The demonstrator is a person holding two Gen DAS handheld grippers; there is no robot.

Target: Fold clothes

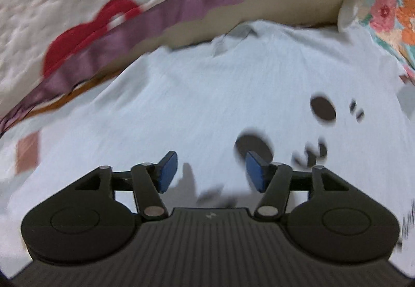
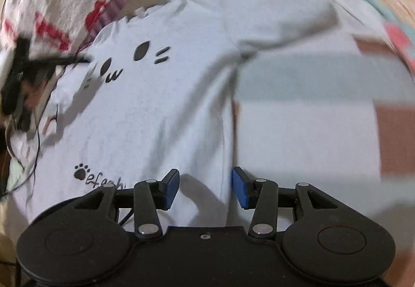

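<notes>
Right wrist view: our right hand-held gripper (image 2: 205,188), jaws apart and empty, hangs over the white shirt (image 2: 160,95)'s side edge, beside its partly legible "efash" print (image 2: 103,182).

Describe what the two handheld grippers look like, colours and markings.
Both match: the left gripper and right gripper have matte black ribbed bodies, round black side housings, black linkage arms with silver pivot pins, and blue pads on the fingers. The left body carries a small lightning-bolt mark.

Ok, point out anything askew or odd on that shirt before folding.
The white cotton T-shirt with a black cat face lies mostly flat, print up. Its one visible sleeve sticks out at an angle, rumpled. A tangle of loose thin cables hangs over the shirt's edge, which could snag.
</notes>
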